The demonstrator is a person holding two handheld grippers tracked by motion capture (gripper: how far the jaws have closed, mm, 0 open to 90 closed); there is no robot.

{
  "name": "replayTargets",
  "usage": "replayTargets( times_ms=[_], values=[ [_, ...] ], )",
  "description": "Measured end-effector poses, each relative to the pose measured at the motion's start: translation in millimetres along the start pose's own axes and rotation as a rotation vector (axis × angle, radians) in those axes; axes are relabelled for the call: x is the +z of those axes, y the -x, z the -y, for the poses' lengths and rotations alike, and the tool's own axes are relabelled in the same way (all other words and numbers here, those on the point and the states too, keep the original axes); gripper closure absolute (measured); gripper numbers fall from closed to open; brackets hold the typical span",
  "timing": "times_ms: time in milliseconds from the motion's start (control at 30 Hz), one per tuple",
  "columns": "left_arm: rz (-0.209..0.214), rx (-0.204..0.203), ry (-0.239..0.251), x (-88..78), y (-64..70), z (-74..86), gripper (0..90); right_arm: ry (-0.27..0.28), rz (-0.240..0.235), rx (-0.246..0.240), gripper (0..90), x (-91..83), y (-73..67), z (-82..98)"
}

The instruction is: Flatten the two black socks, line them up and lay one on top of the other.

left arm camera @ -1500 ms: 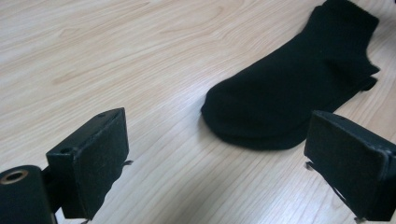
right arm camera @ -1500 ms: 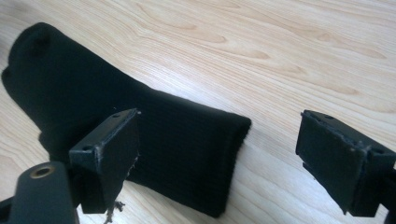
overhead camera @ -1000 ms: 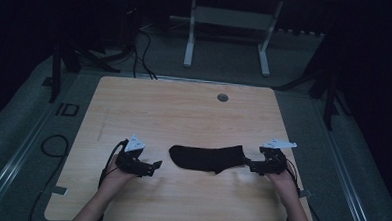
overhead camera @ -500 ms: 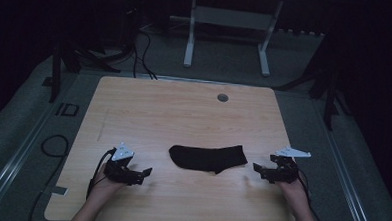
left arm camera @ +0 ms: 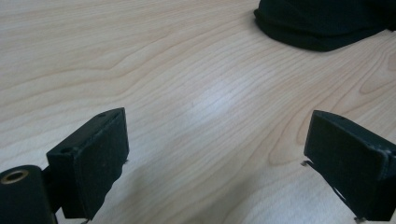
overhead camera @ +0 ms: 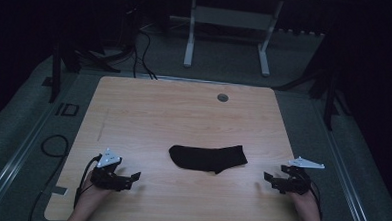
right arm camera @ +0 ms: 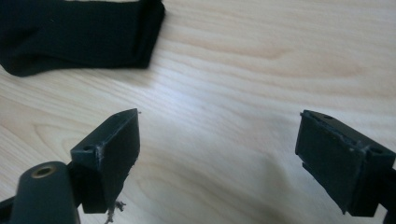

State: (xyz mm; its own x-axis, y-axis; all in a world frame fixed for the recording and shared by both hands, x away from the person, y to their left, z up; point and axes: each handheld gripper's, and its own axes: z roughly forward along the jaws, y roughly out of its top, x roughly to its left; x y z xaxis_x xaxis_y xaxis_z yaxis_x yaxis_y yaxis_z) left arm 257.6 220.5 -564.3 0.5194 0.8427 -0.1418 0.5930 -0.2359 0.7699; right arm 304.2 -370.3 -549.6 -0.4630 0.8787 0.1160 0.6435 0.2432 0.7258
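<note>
Both the left gripper (overhead camera: 131, 178) and the right gripper (overhead camera: 270, 178) gape wide and empty, flanking the black sock (overhead camera: 208, 157) without touching it.

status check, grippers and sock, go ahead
Left gripper open, empty, near table front edge. Right gripper open, empty, right of sock. Black sock flat mid-table, untouched. Nothing in the way.

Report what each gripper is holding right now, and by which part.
Nothing is held. The left gripper and right gripper both stand with jaws open over bare table, apart from the black sock.
</note>
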Motion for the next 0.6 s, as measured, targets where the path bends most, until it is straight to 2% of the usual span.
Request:
replayTargets(
  times_ms=[367,600],
  values=[
    [-0.037,-0.043,0.043,-16.5,-8.6,11.7,6.8,0.025,0.042,0.044,13.9,-13.4,9.8,15.2],
    [-0.067,-0.073,0.066,-26.4,-14.2,19.3,6.8,0.073,0.091,0.037,14.0,-18.0,11.4,23.5]
  ],
)
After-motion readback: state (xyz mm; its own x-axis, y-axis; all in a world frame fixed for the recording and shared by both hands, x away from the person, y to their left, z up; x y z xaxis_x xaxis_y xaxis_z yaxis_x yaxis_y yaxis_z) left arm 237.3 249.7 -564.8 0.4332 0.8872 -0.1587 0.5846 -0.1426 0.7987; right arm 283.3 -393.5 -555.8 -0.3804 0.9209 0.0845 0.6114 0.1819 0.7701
